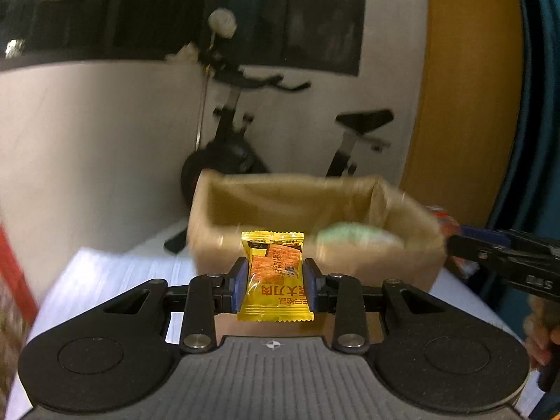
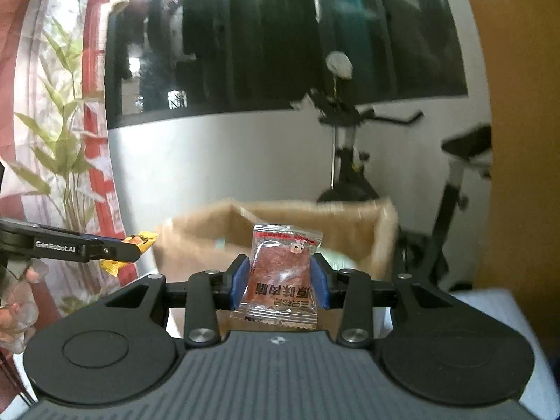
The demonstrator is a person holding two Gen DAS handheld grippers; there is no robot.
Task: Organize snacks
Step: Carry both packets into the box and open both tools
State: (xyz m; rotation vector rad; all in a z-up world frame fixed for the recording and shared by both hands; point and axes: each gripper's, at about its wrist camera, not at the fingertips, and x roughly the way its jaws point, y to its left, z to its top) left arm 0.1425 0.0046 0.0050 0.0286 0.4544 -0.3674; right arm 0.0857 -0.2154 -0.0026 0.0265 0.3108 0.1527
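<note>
My left gripper (image 1: 274, 281) is shut on a yellow snack packet (image 1: 274, 276) and holds it up in front of a brown paper-lined box (image 1: 245, 199). My right gripper (image 2: 279, 281) is shut on a clear packet of red dried meat (image 2: 281, 273) and holds it before the same box (image 2: 196, 231). A pale green packet (image 1: 357, 234) lies inside the box. The right gripper also shows at the right of the left wrist view (image 1: 504, 259). The left gripper with its yellow packet (image 2: 140, 241) shows at the left of the right wrist view.
The box stands on a white table (image 1: 115, 273). An exercise bike (image 1: 231, 154) stands behind it by a white wall. A yellow-brown panel (image 1: 465, 87) is on the right. A plant (image 2: 63, 147) and a red-patterned curtain are on the left.
</note>
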